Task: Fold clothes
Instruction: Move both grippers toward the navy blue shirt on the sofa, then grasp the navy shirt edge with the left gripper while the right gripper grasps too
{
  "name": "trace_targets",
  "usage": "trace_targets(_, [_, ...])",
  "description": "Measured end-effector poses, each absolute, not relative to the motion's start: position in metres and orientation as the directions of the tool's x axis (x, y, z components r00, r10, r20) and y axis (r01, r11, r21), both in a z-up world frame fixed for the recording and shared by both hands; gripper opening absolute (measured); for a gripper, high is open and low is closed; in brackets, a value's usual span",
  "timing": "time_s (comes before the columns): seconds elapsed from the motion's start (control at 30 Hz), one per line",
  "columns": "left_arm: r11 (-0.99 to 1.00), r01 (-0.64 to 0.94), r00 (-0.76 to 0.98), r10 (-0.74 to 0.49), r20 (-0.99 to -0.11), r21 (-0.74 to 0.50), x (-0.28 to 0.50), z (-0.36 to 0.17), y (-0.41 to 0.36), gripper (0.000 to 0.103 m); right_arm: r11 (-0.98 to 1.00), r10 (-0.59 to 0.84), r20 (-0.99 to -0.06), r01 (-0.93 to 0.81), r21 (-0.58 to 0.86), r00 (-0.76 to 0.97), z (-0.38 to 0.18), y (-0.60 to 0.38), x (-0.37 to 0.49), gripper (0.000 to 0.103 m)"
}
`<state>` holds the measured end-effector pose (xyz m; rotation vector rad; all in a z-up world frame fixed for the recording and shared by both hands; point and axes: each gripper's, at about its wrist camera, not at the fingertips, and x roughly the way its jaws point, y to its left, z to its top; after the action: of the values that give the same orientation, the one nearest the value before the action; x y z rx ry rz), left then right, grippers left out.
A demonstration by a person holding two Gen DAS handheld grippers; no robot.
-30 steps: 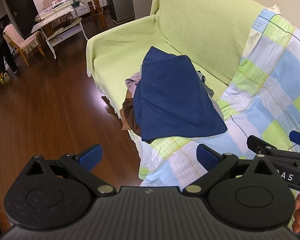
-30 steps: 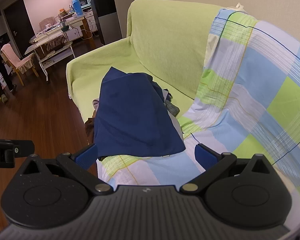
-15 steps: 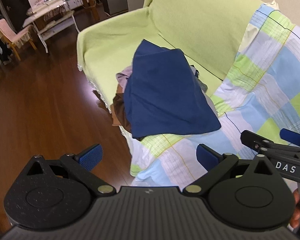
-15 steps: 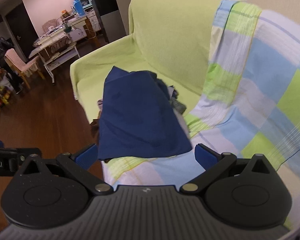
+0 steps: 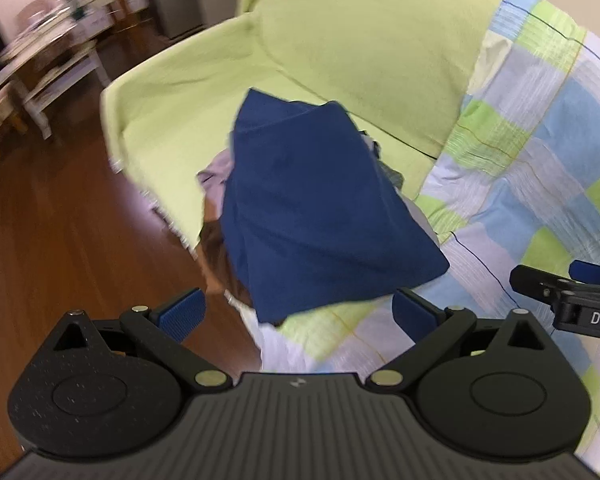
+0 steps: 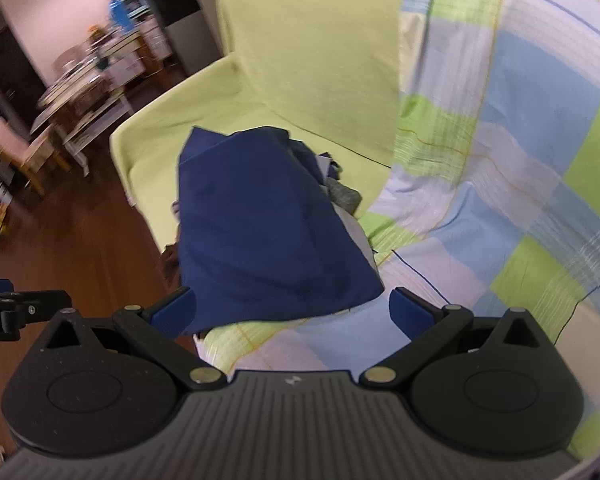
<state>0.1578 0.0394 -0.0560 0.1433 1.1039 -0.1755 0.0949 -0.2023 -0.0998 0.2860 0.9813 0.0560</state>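
Observation:
A dark blue garment (image 5: 316, 208) (image 6: 260, 232) lies spread over a heap of other clothes on the seat of a green-covered sofa (image 5: 340, 32) (image 6: 308, 48). Lilac, brown and grey pieces peek out from under it. My left gripper (image 5: 298, 314) hovers above the garment's near edge, open and empty. My right gripper (image 6: 292, 312) hangs over the near right corner, open too, with nothing between its fingers. The right gripper also shows at the right edge of the left wrist view, and the left gripper at the left edge of the right wrist view.
A checked blue, green and white sheet (image 5: 532, 168) (image 6: 500, 152) covers the sofa's right part and runs under the heap. Dark wood floor (image 5: 60, 240) lies left of the sofa. Far back stand a white table (image 5: 52, 56), a chair (image 6: 12, 148) and a cabinet.
Both grippers have moved closer to the blue garment and down towards the sofa; the pile now fills more of each view. Both stay open and empty.

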Motion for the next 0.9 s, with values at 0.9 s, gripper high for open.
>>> trace_targets(0.9, [0.605,0.793,0.254,-0.216,-0.943,0.075,0.524,-0.239,-0.066,0.089,0.636,-0.042,-0.933,0.730,0.251,0.358,-0.306,-0.198,0.167,0.102])
